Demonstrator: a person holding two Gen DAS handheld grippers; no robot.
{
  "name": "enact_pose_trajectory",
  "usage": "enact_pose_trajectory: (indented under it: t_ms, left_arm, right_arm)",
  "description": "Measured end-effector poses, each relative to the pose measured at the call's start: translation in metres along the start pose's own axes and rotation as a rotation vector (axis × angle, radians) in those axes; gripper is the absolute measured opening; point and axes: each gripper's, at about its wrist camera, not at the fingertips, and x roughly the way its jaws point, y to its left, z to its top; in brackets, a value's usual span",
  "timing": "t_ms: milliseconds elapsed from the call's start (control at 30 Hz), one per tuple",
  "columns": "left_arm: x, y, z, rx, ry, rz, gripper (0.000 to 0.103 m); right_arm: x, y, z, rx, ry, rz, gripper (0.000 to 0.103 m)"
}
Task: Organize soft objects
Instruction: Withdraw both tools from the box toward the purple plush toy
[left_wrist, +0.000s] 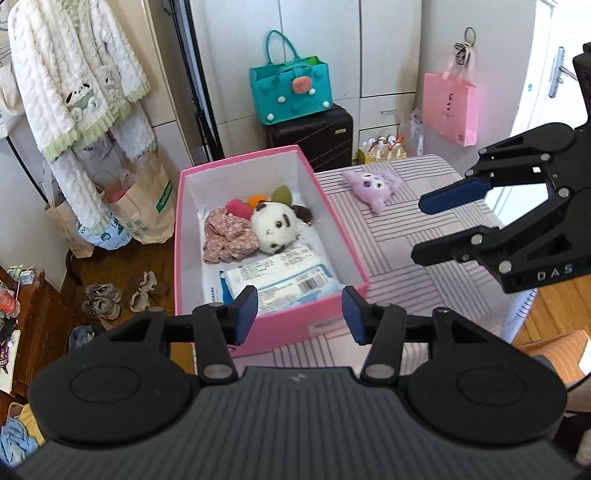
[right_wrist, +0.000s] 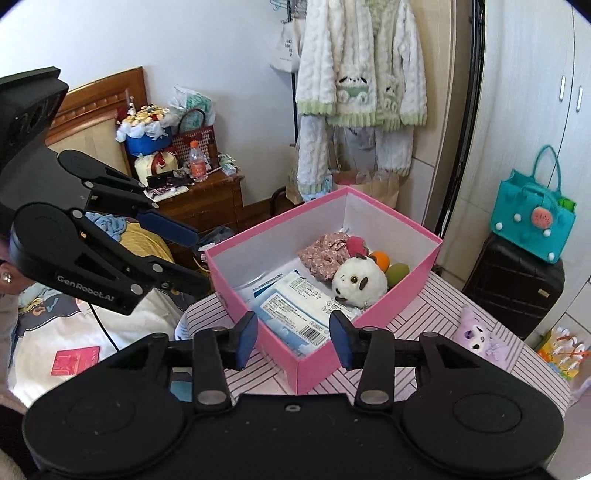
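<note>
A pink box stands on a striped padded surface. Inside lie a white panda plush, a floral cloth, small coloured plush pieces and wrapped wipe packs. A purple plush lies on the surface outside the box, to its right. My left gripper is open and empty at the box's near edge; it also shows in the right wrist view. My right gripper is open and empty, and shows in the left wrist view right of the box.
A teal bag sits on a dark suitcase behind the box. A pink bag hangs on the cupboard. A white robe hangs at left above paper bags. A cluttered wooden nightstand and bed stand beyond.
</note>
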Motion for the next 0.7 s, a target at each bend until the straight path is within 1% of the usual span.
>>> enact_pose_trajectory:
  t_ms: [167, 233, 467, 600, 700]
  left_arm:
    - [-0.017, -0.027, -0.007, 0.039, -0.018, -0.001, 0.051]
    - [-0.022, -0.042, -0.008, 0.069, -0.024, -0.006, 0.052]
    - [-0.03, -0.082, -0.016, 0.139, -0.056, -0.058, 0.058]
    - [-0.019, -0.1, -0.02, 0.15, -0.047, -0.087, 0.061]
    - [0.002, -0.111, -0.021, 0.146, -0.014, -0.103, 0.062]
  right_arm:
    - [-0.03, 0.004, -0.015, -0.019, -0.038, -0.004, 0.052]
    - [-0.039, 0.004, -0.022, -0.02, -0.045, -0.009, 0.052]
    - [-0.069, -0.007, -0.05, -0.007, -0.067, -0.051, 0.056]
    - [-0.081, -0.018, -0.07, 0.01, -0.073, -0.075, 0.059]
    - [-0.086, -0.03, -0.085, 0.044, -0.077, -0.088, 0.062]
